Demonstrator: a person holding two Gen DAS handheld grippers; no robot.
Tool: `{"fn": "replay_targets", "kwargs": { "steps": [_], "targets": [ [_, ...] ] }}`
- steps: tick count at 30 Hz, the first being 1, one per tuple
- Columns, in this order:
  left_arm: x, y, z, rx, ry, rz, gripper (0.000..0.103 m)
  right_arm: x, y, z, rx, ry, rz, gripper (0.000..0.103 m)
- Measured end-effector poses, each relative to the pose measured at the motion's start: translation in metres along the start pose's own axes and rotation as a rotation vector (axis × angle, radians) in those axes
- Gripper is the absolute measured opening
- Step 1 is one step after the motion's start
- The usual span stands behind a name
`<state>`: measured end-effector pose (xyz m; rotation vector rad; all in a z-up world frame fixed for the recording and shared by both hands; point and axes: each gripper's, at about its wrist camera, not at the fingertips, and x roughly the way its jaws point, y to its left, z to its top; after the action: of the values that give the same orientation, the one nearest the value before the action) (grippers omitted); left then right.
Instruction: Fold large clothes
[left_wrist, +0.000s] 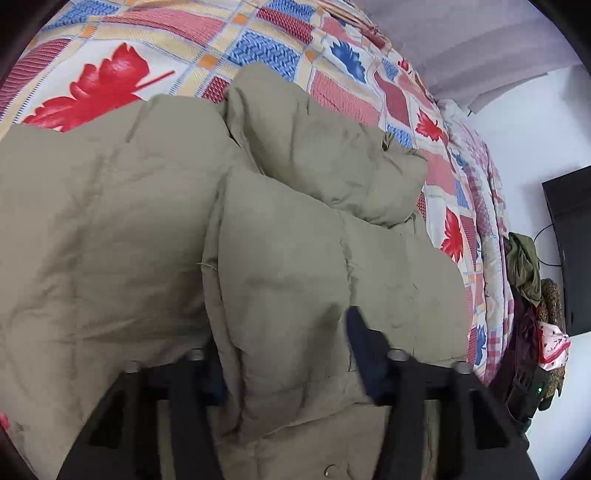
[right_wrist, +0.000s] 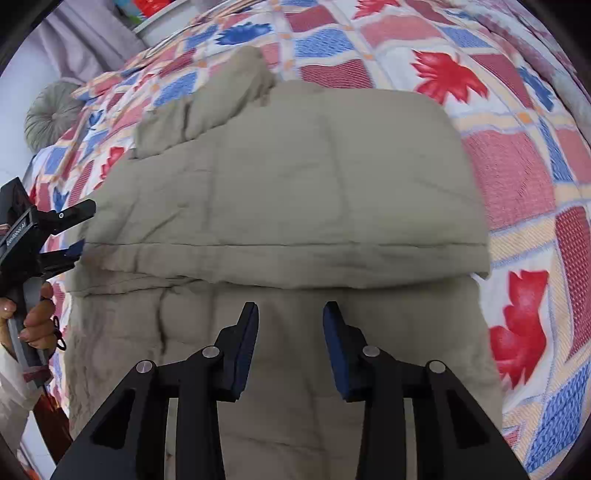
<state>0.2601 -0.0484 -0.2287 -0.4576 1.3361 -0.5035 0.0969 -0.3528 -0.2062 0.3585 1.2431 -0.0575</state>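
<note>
A khaki padded jacket (right_wrist: 288, 177) lies folded over on a patchwork bedspread (right_wrist: 517, 177), one layer doubled onto the lower one. In the left wrist view, a puffy fold of the jacket (left_wrist: 280, 258) fills the gap between my left gripper's (left_wrist: 284, 339) fingers. The left finger is buried behind the cloth. In the right wrist view the left gripper (right_wrist: 83, 229) sits at the jacket's left edge, held by a person's hand (right_wrist: 37, 317). My right gripper (right_wrist: 291, 314) hovers over the near part of the jacket, pads apart with nothing pressed between them.
The bedspread (left_wrist: 110, 81) extends beyond the jacket on all sides. A grey round cushion (right_wrist: 51, 110) lies at the bed's far left. Beside the bed are a heap of clothes (left_wrist: 528, 280), a dark screen (left_wrist: 572, 251) and a curtain (left_wrist: 461, 44).
</note>
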Motion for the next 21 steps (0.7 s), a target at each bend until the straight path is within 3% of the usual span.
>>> {"fn": "replay_targets", "kwargs": {
  "steps": [1,6,9,12,15,18,21],
  "targets": [
    [0.004,-0.005,0.002,-0.007,0.006,-0.007,0.01,-0.001,-0.012,0.0,0.027,-0.015,-0.012,0.033],
    [-0.032,-0.03,0.007,0.02,-0.148,-0.006,0.01,-0.006,-0.041,0.021,0.082,-0.128,-0.18,0.033],
    [-0.058,-0.031,0.005,0.076,-0.2,0.019,0.01,-0.014,-0.048,0.035,0.082,-0.164,-0.206,0.025],
    [-0.054,-0.019,-0.003,0.128,-0.162,0.101,0.01,-0.024,-0.035,0.042,-0.012,-0.206,-0.228,0.025],
    [-0.027,0.0,-0.013,0.14,-0.089,0.173,0.01,-0.006,-0.023,0.041,-0.085,-0.183,-0.279,0.025],
    [-0.01,0.011,-0.021,0.156,-0.068,0.212,0.014,0.017,-0.038,0.032,-0.017,-0.11,-0.255,0.024],
    [-0.012,0.013,-0.023,0.172,-0.073,0.243,0.014,0.024,-0.049,0.027,0.022,-0.106,-0.219,0.023]
  ]
}}
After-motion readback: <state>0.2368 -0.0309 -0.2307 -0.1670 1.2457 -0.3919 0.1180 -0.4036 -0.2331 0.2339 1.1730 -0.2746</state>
